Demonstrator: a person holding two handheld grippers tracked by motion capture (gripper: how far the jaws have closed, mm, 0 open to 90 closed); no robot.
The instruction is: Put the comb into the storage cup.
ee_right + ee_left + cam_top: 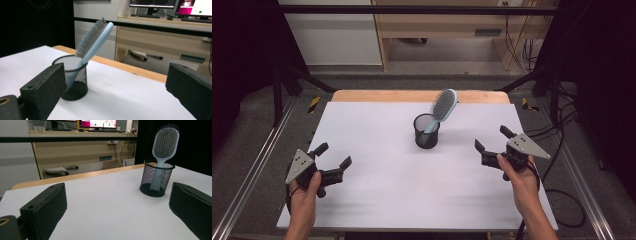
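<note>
A light blue hairbrush [443, 105] stands handle-down in a black mesh cup [426, 131] near the middle of the white table [377, 130], its head leaning to the right. My left gripper [334, 156] is held at the table's left, open and empty, well apart from the cup. At the right my right gripper [493, 138] is open too, with nothing between its jaws. The left gripper view has the mesh cup [156, 178] and hairbrush [165, 142] ahead to the right. In the right gripper view the cup [72, 76] and brush [96, 37] stand ahead to the left.
A wooden strip [412, 96] runs along the table's far edge. Black frame posts [279, 75] stand at both back corners, with metal rails [247, 175] along the sides. Cables [562, 200] lie on the floor at the right. A desk with monitors [170, 5] is beyond.
</note>
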